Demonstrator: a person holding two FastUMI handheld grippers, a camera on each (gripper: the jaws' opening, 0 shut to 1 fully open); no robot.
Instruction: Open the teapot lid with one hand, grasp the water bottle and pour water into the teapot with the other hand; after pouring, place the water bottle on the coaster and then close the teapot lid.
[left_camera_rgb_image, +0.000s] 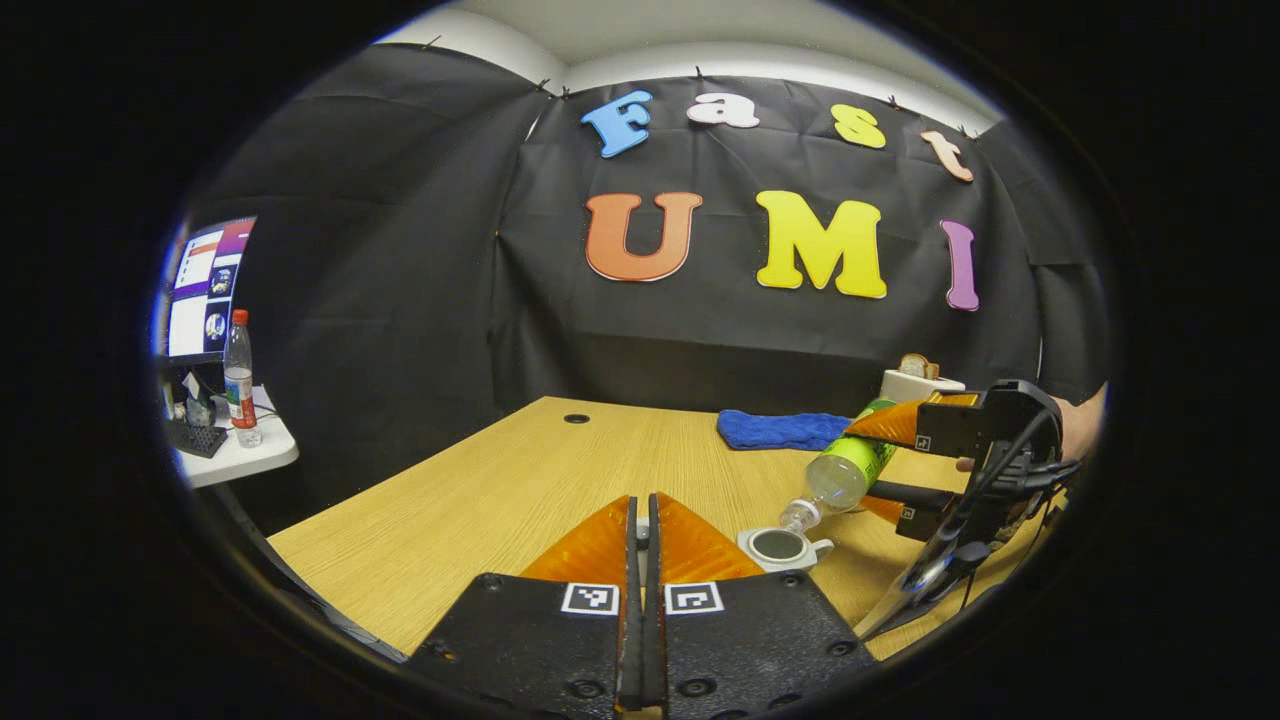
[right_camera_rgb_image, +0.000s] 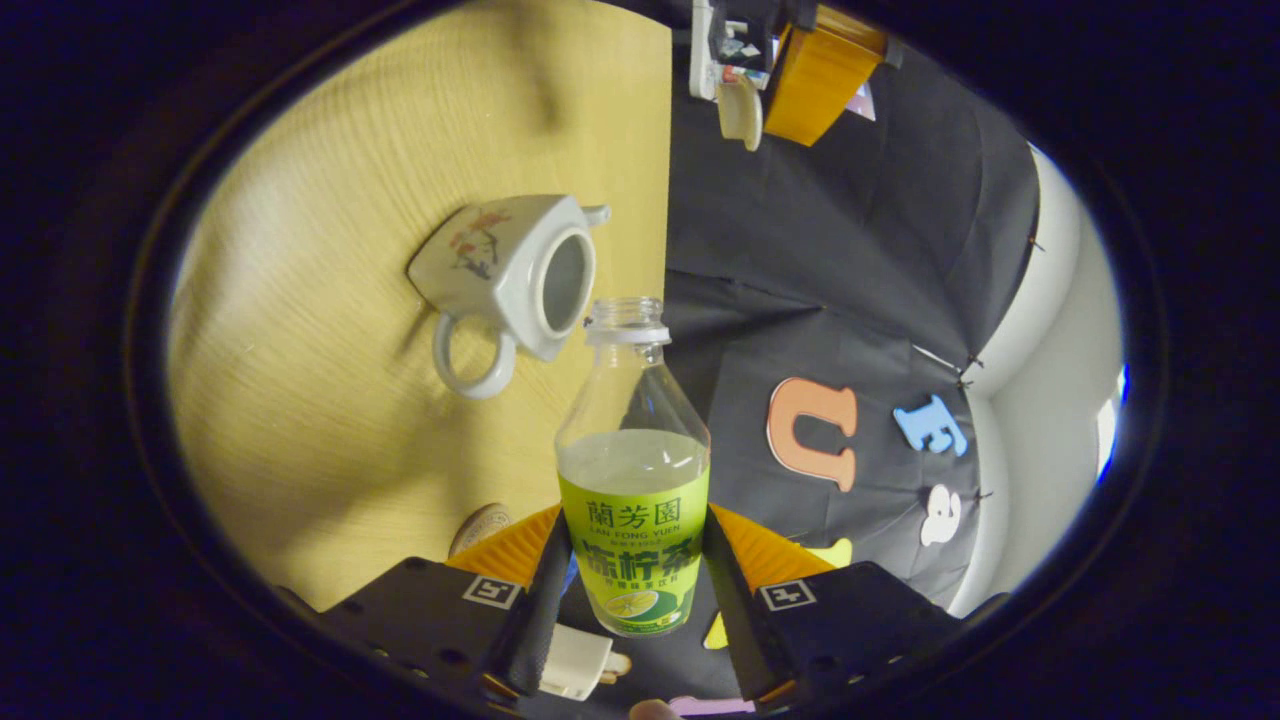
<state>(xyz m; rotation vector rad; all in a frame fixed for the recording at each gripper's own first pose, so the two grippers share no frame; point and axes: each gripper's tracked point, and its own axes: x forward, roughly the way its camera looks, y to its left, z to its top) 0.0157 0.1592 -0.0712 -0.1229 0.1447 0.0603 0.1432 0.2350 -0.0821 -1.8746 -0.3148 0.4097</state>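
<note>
The white teapot (left_camera_rgb_image: 785, 547) (right_camera_rgb_image: 510, 275) stands on the wooden table (left_camera_rgb_image: 480, 500) with its mouth uncovered. My right gripper (right_camera_rgb_image: 632, 560) (left_camera_rgb_image: 872, 458) is shut on the green-labelled water bottle (right_camera_rgb_image: 632, 480) (left_camera_rgb_image: 850, 470). The bottle is uncapped and tipped, its mouth just above the teapot's opening. No stream is visible, and the liquid sits back in the bottle's body. My left gripper (left_camera_rgb_image: 641, 500) (right_camera_rgb_image: 760, 85) is held up away from the pot, shut on the white teapot lid (right_camera_rgb_image: 741, 118). Part of a round coaster (right_camera_rgb_image: 480, 525) lies beside the right gripper's fingers.
A blue cloth (left_camera_rgb_image: 775, 430) lies at the table's far right, with a white toaster (left_camera_rgb_image: 915, 382) behind it. A cable hole (left_camera_rgb_image: 576, 418) is near the far edge. To the left, a small side table (left_camera_rgb_image: 245, 455) carries another bottle (left_camera_rgb_image: 239, 378) and a monitor (left_camera_rgb_image: 205, 290).
</note>
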